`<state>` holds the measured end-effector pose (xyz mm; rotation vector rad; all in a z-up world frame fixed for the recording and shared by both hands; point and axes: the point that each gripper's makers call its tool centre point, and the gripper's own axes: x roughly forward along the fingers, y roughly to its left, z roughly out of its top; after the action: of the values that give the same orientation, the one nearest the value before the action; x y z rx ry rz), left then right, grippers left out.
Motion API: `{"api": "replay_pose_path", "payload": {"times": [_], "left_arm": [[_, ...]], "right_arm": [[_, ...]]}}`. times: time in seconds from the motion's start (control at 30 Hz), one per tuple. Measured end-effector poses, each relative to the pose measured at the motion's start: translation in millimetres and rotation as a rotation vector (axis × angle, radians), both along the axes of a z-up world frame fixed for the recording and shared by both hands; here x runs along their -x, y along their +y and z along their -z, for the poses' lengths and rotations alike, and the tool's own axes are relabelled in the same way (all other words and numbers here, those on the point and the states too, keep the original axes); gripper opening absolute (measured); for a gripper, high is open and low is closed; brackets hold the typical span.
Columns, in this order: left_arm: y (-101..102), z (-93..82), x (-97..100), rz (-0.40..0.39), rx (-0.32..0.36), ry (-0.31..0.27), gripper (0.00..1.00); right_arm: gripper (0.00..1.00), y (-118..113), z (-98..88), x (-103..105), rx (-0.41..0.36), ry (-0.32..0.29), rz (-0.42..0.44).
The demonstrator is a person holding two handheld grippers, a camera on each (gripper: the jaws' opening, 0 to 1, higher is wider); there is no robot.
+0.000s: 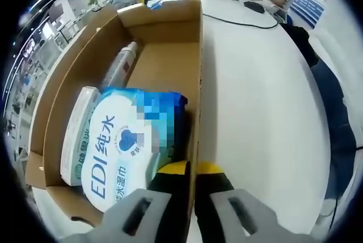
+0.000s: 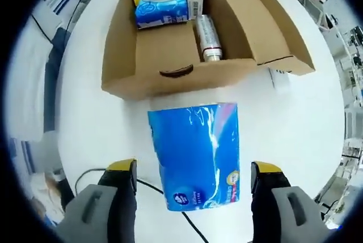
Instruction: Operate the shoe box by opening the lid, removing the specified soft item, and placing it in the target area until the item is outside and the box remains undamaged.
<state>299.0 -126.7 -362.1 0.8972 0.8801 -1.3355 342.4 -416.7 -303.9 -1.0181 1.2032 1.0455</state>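
Left gripper view: the left gripper [image 1: 193,170] has its jaws pinched on the side wall of the open box [image 1: 199,84], one jaw inside and one outside. Inside the box lie a wipes pack [image 1: 122,146], a carton [image 1: 78,135] against the wipes pack, and a tube [image 1: 120,64] towards the far end. The box stands on a white table [image 1: 261,101].

Right gripper view: the blue tissue pack [image 2: 195,152] lies on the table outside the box, just beside the front wall. The right gripper [image 2: 193,176] has its jaws spread wide, one on either side of the tissue pack and apart from it.
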Motion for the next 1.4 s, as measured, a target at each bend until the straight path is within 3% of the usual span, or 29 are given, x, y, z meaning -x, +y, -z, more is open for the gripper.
{"api": "replay_pose_path", "payload": {"times": [0.27, 0.47, 0.57, 0.7, 0.8, 0.87, 1.0, 1.1, 1.2, 1.4], "left_arm": [[-0.2, 0.5, -0.2, 0.006, -0.001, 0.000, 0.01], [-0.4, 0.3, 0.1, 0.008, 0.002, -0.002, 0.01], [-0.3, 0.7, -0.2, 0.007, 0.003, -0.002, 0.01], [-0.3, 0.7, 0.2, 0.004, 0.009, -0.002, 0.01], [-0.5, 0.6, 0.1, 0.004, 0.010, -0.006, 0.01], [-0.6, 0.6, 0.2, 0.003, 0.010, -0.005, 0.01], [-0.9, 0.7, -0.2, 0.003, 0.010, -0.007, 0.01], [-0.5, 1.3, -0.5, 0.007, 0.010, -0.012, 0.01], [-0.5, 1.0, -0.6, 0.004, 0.013, -0.011, 0.01], [-0.8, 0.4, -0.6, 0.000, 0.019, -0.009, 0.01]], "right_arm": [[0.84, 0.0, -16.1, 1.4, -0.018, -0.072, 0.023], [0.82, 13.7, -39.8, 9.4, -0.047, -0.139, 0.023], [0.81, 24.2, -56.6, 10.3, -0.066, -0.182, 0.051], [0.77, 34.1, -78.6, 7.2, -0.050, -0.248, 0.023], [0.76, 50.7, -93.5, 6.5, -0.081, -0.275, 0.020], [0.76, 51.8, -91.5, 1.8, -0.099, -0.287, 0.021], [0.74, 79.0, -105.4, -2.4, -0.134, -0.327, 0.010], [0.72, 100.2, -105.0, -5.8, -0.190, -0.349, 0.050], [0.72, 107.7, -96.8, -11.8, -0.200, -0.352, 0.024], [0.70, 137.4, -69.1, -24.3, -0.229, -0.335, 0.014]]}}
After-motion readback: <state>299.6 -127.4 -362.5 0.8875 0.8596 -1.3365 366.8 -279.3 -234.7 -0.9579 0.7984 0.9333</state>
